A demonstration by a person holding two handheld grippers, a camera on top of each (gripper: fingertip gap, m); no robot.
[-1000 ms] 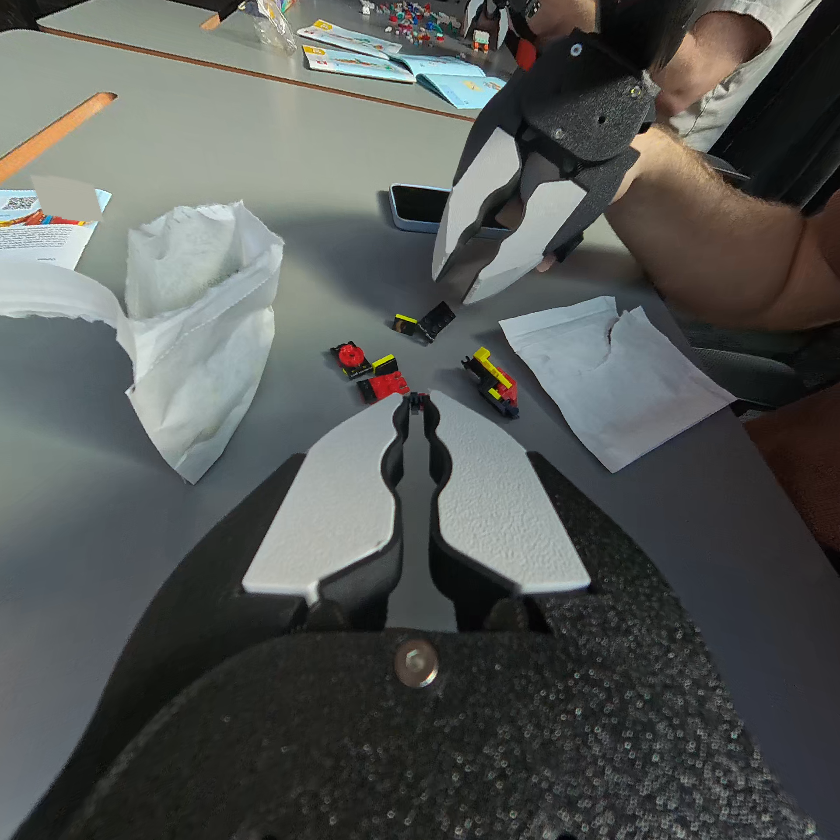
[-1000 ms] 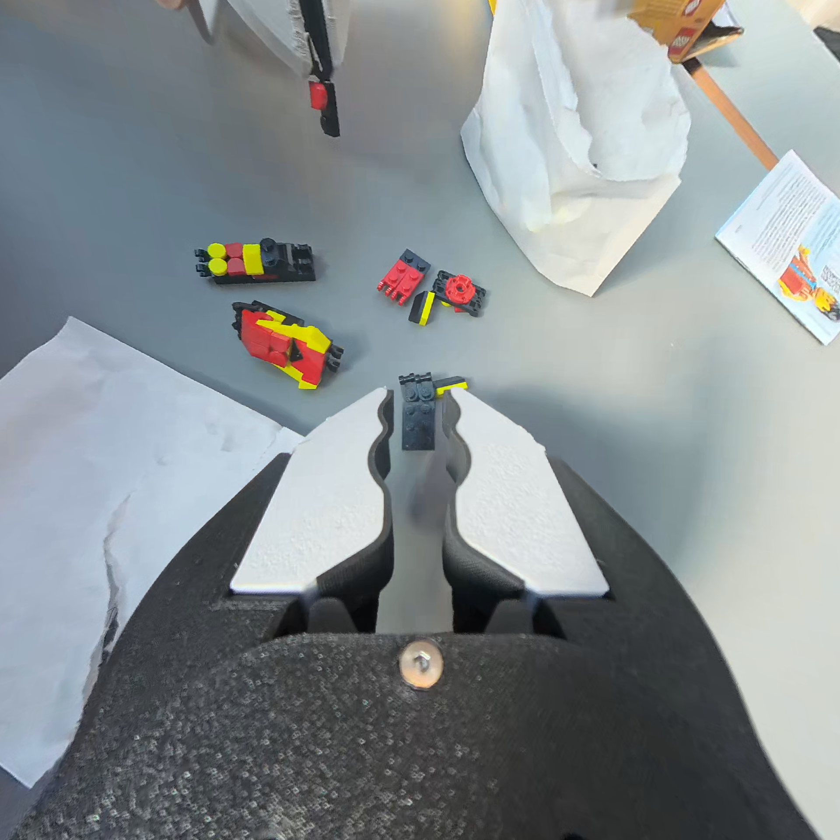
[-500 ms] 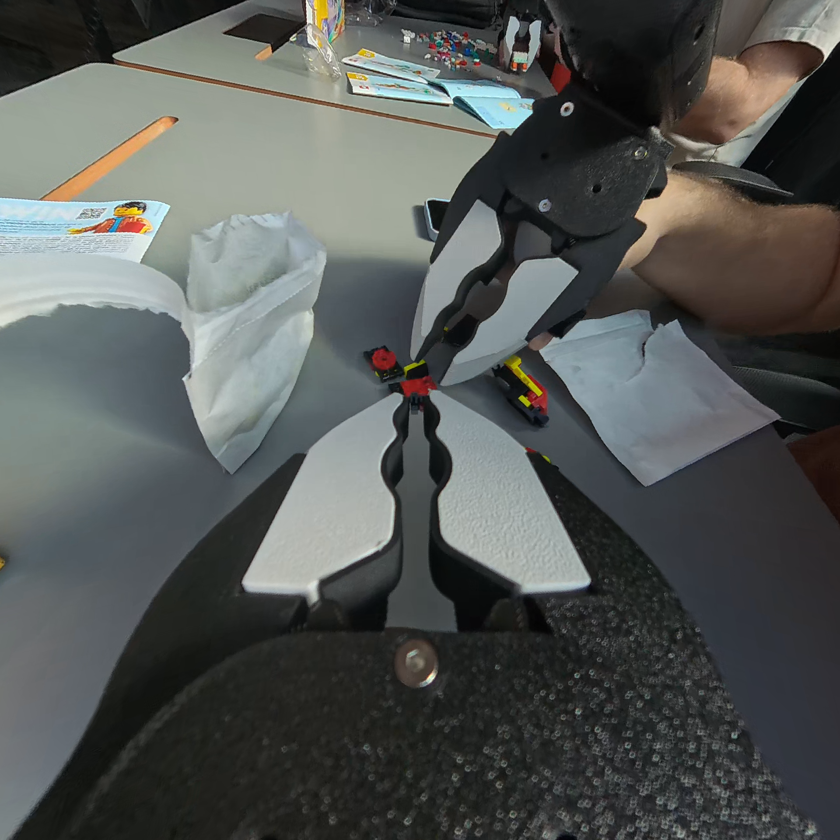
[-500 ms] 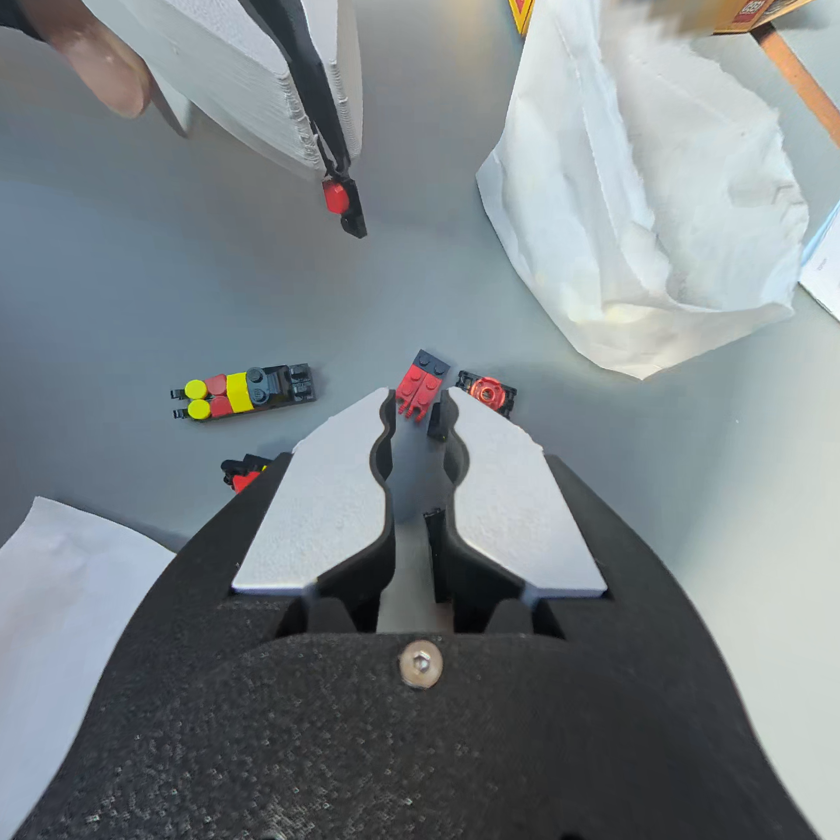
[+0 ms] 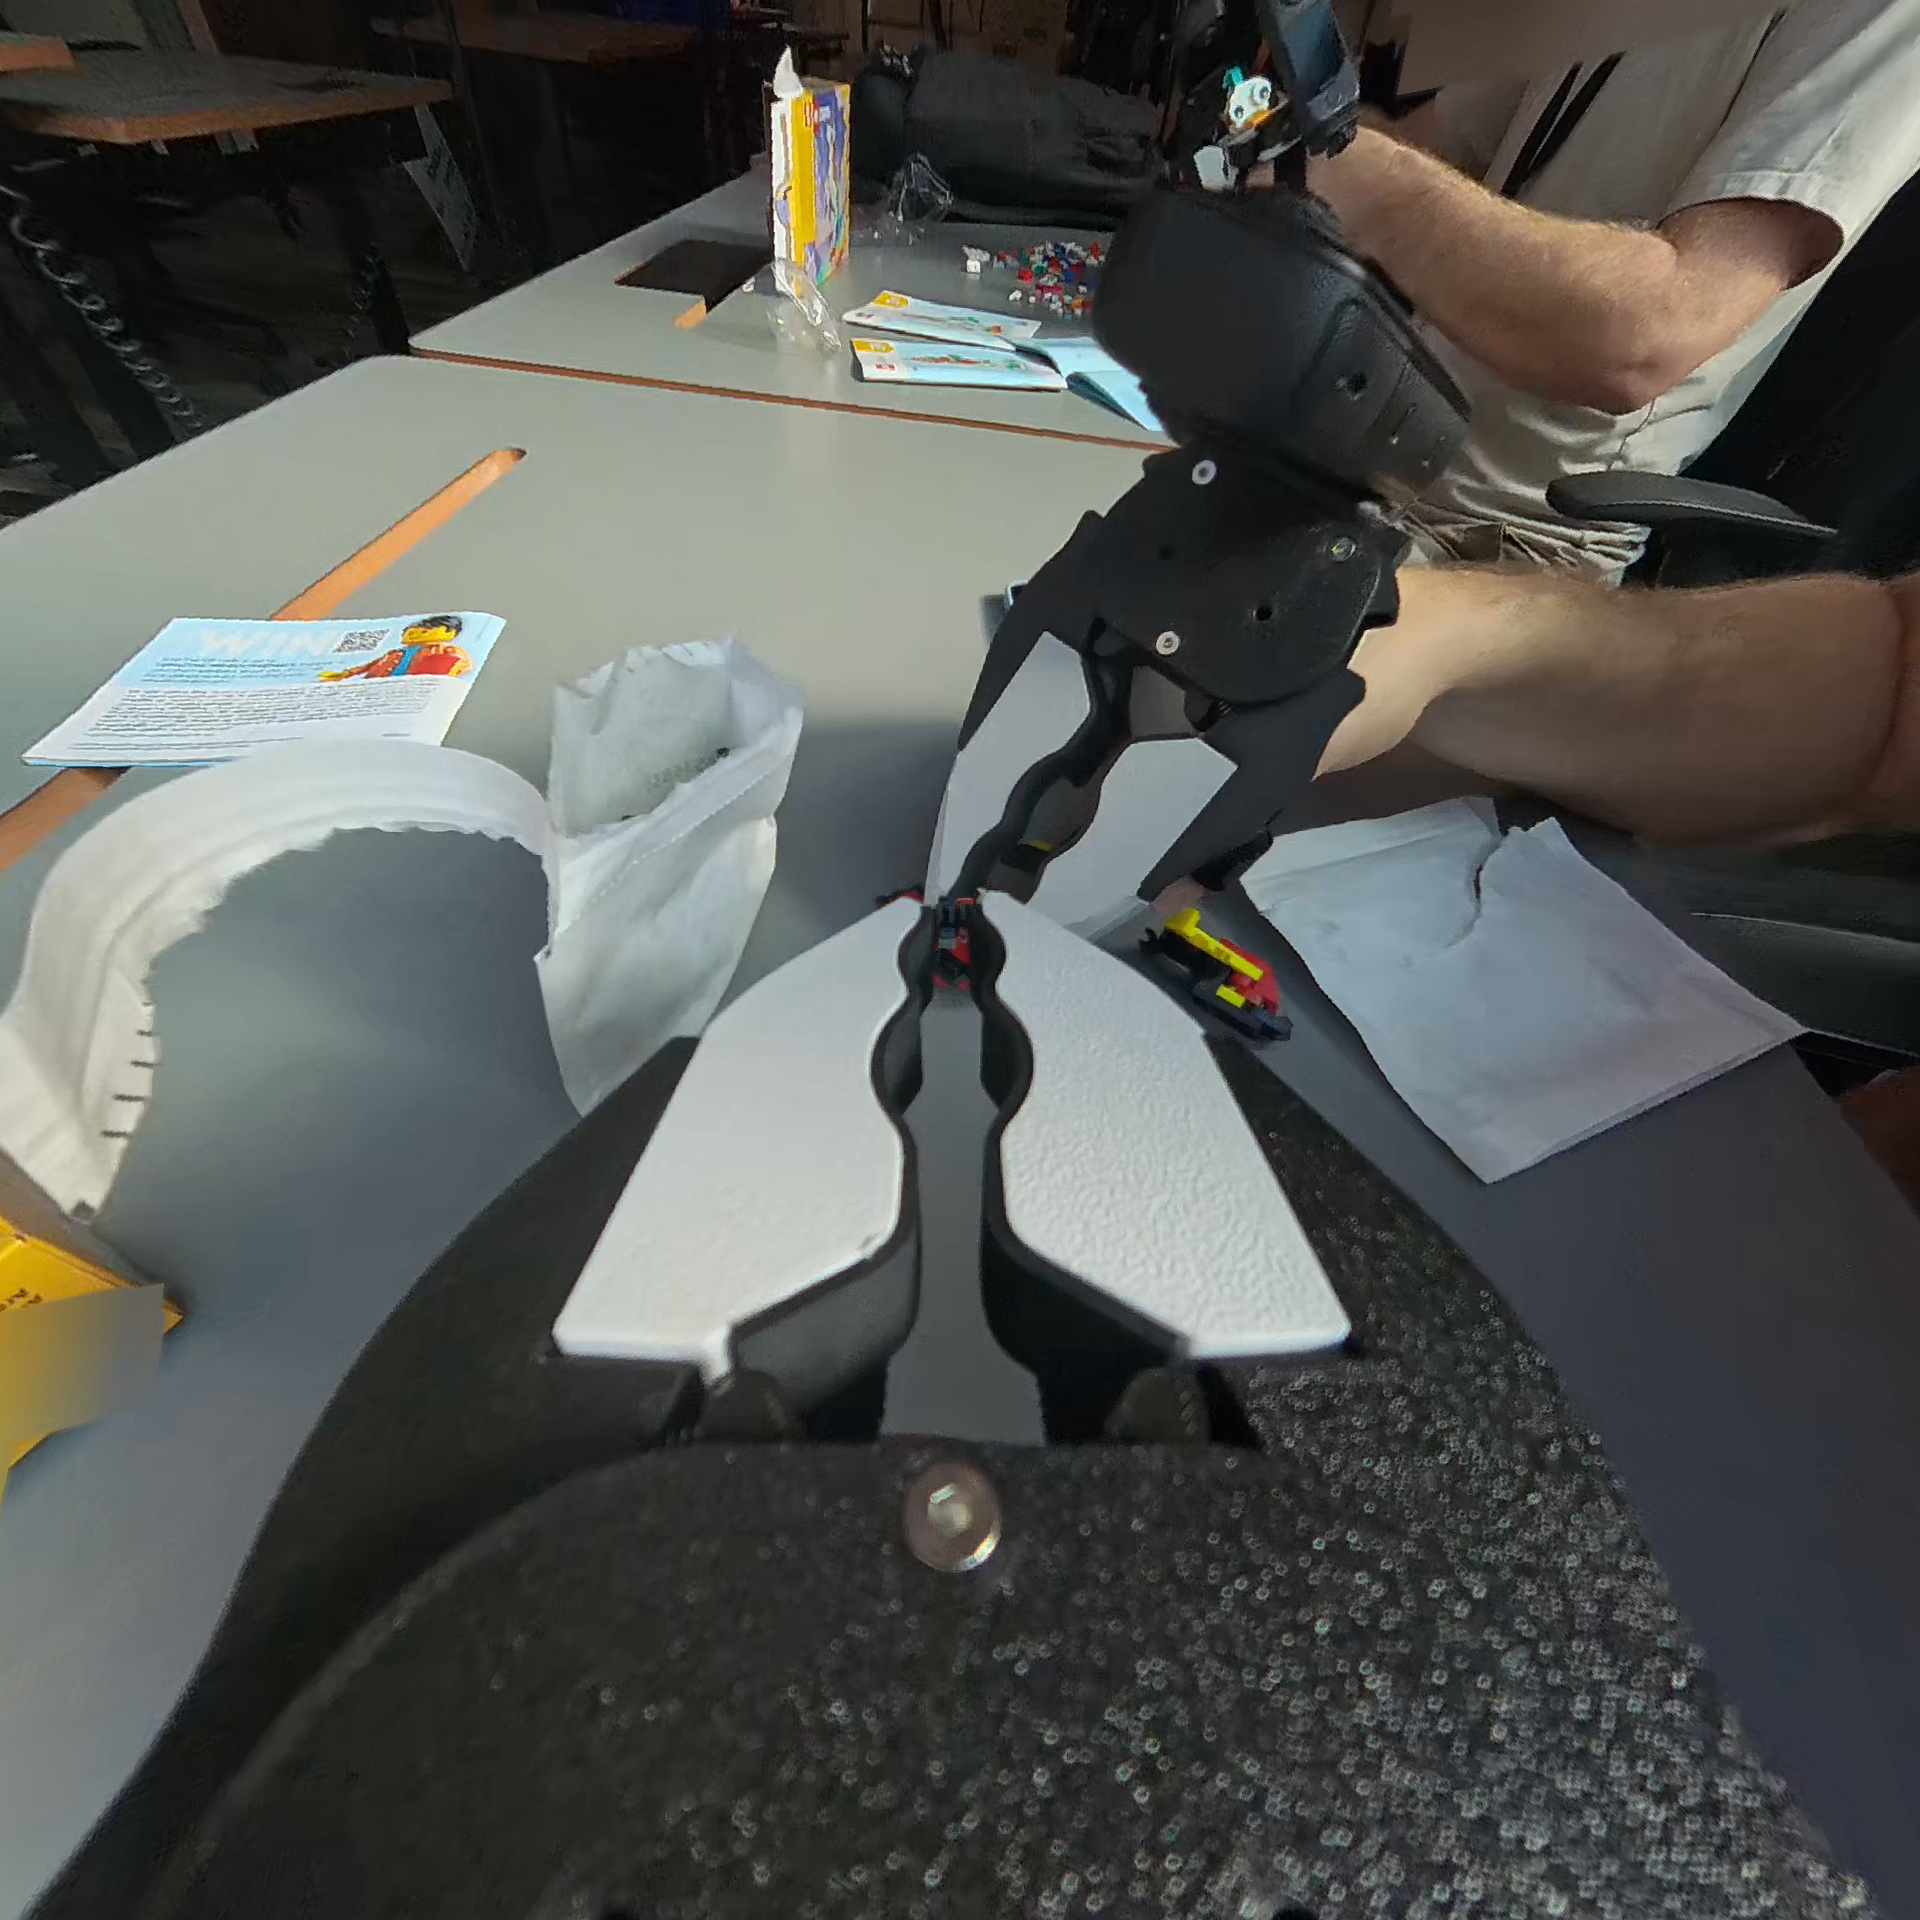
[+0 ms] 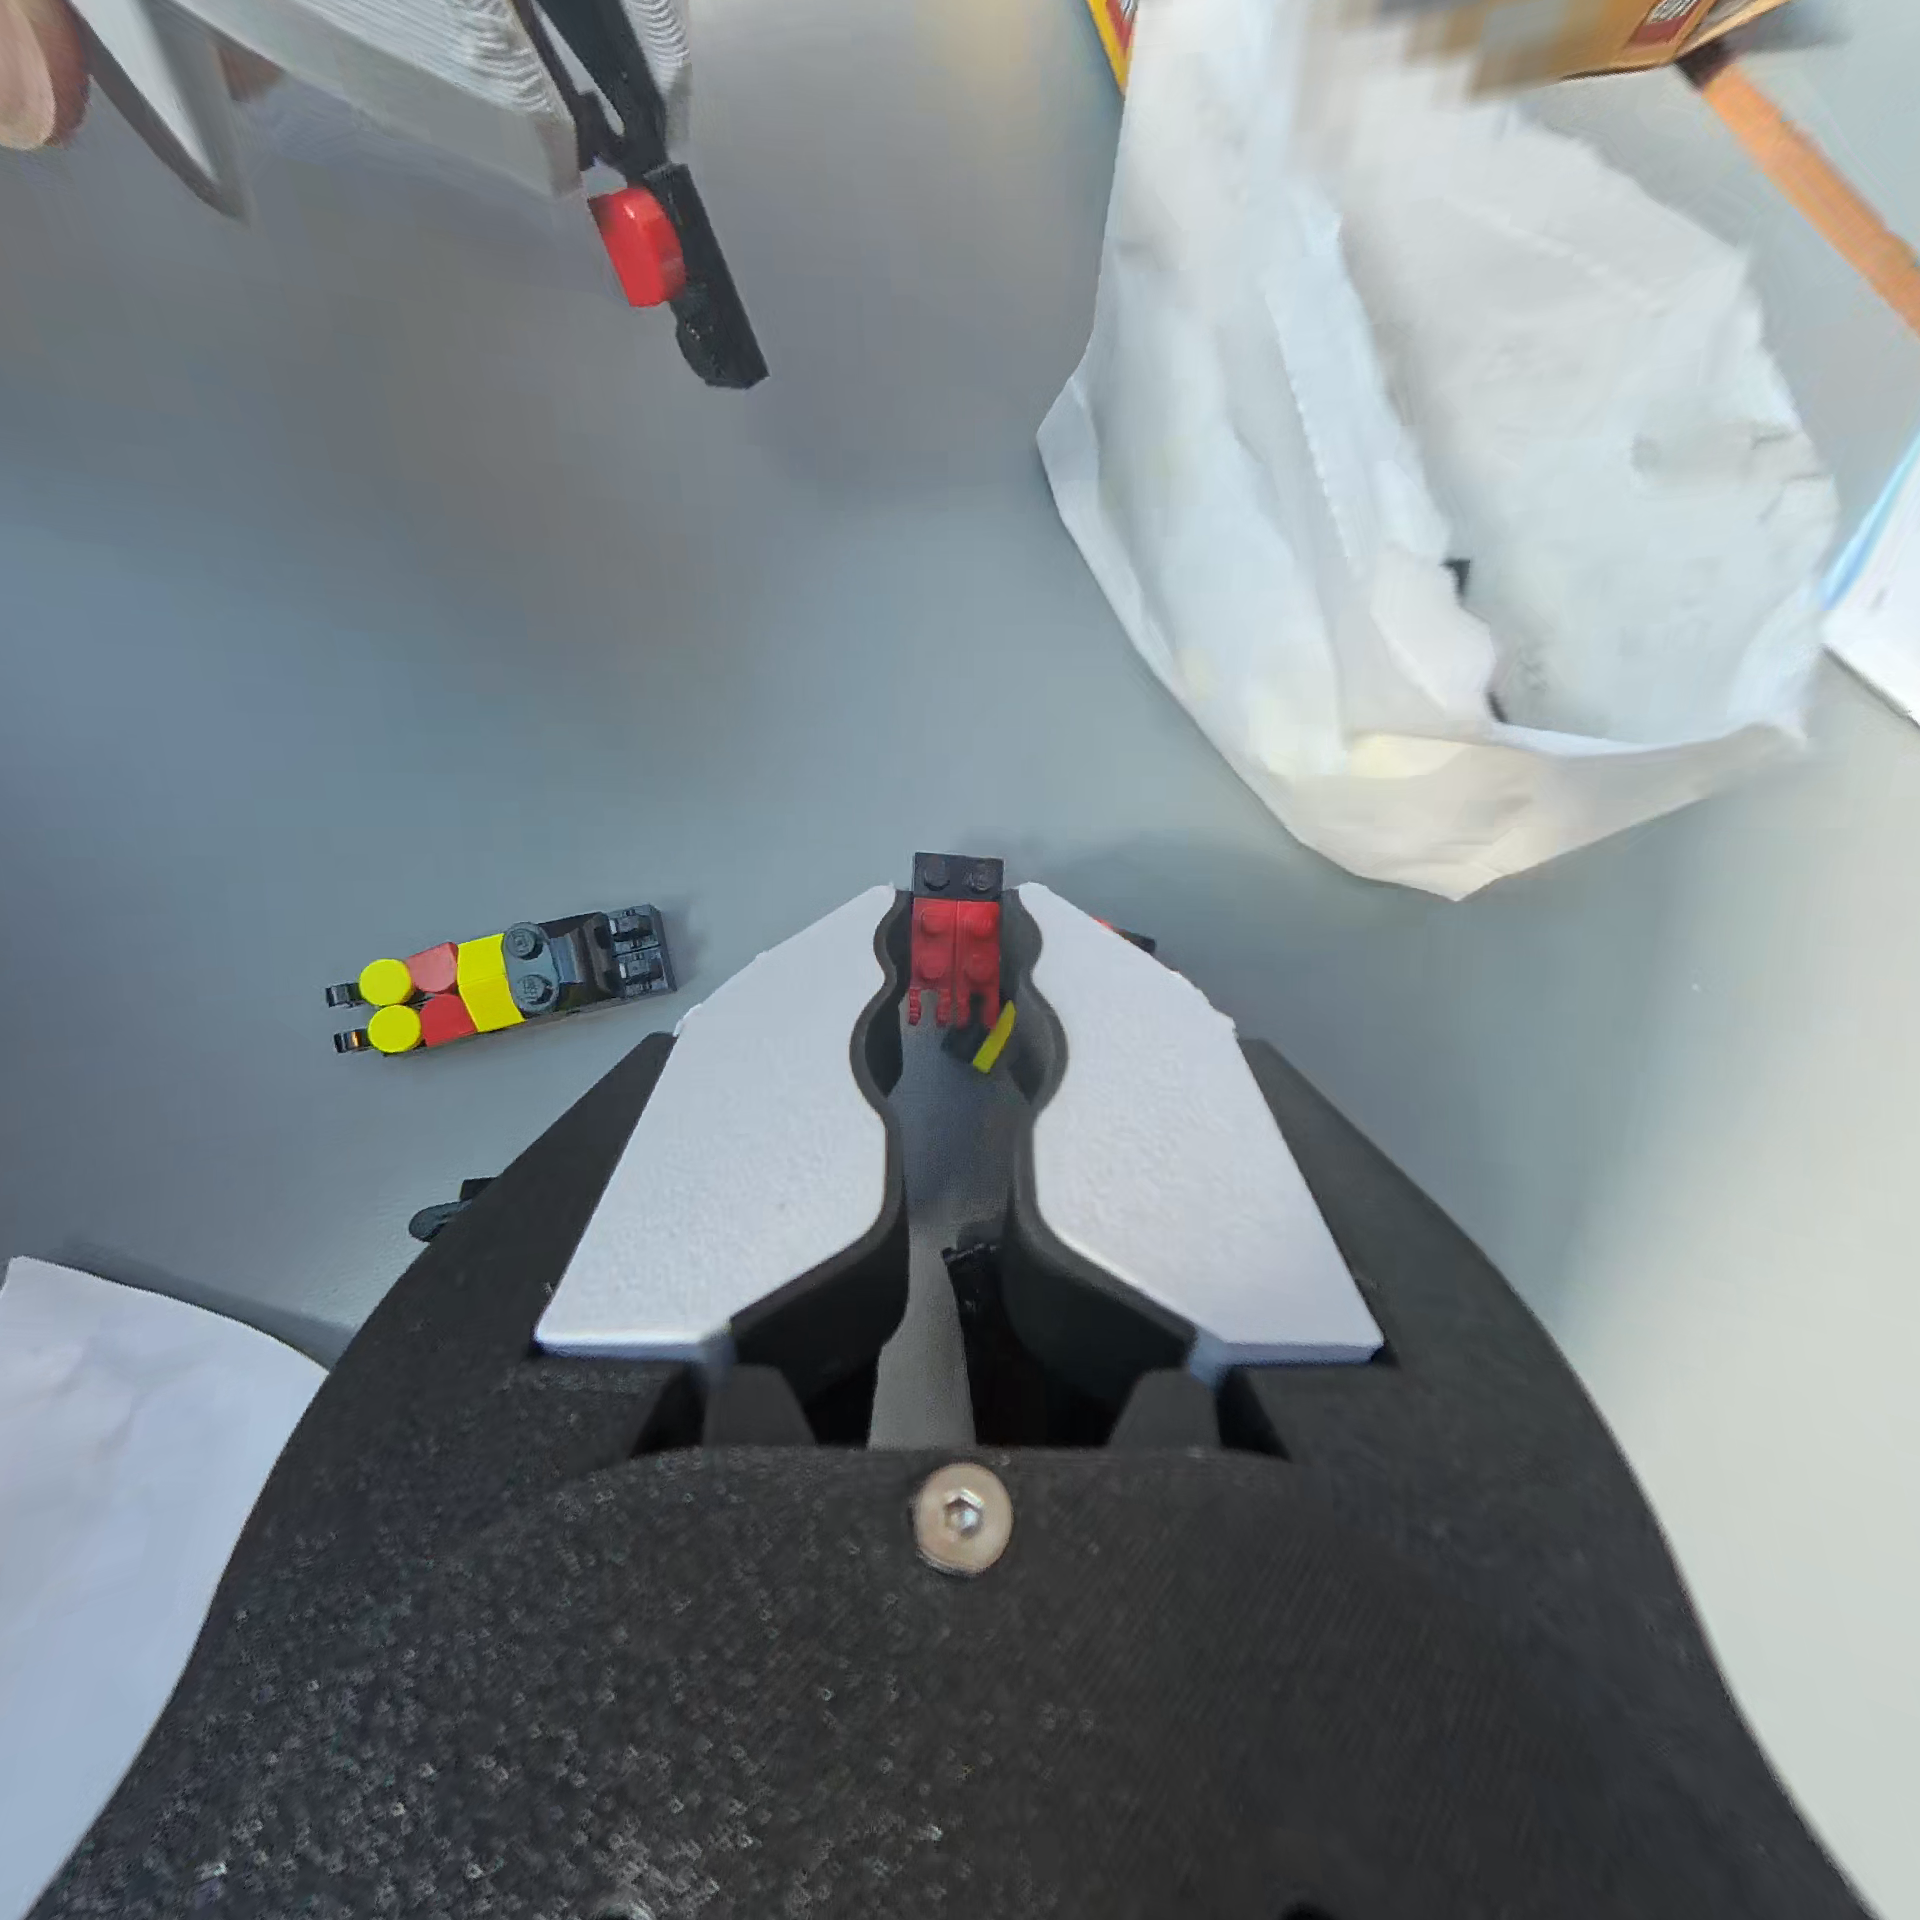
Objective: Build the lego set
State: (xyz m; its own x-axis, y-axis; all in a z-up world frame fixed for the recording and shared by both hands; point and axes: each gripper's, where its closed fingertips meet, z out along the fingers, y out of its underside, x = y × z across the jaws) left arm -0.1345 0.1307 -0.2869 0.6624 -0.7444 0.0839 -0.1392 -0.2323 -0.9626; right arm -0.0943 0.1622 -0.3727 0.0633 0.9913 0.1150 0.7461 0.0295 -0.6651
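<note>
My left gripper [image 5: 951, 914] is shut on a small black plate with a red piece [image 6: 665, 260] and holds it above the grey table [image 6: 520, 623]. My right gripper [image 6: 958, 894] is open, tips down at the table, its fingers on either side of a red-and-black piece [image 6: 956, 935]. A small black-and-yellow piece [image 6: 992, 1039] lies just behind that one, between the fingers. In the left wrist view the right gripper [image 5: 1049, 894] stands right in front of my left tips. A black strip with yellow and red pieces [image 6: 499, 982] lies left of it. A red-yellow assembly [image 5: 1216, 971] lies to the right.
An open white paper bag [image 5: 665, 831] stands at the left with a torn strip [image 5: 208, 852] curling from it. A flat white bag [image 5: 1507, 987] lies at the right under a person's forearm [image 5: 1610, 707]. A leaflet [image 5: 281, 675] and a yellow box [image 5: 52, 1351] are at the left.
My right gripper has moved forward off a black plate and now straddles the red-and-black piece. My left gripper, still holding its piece, has come closer to the right one.
</note>
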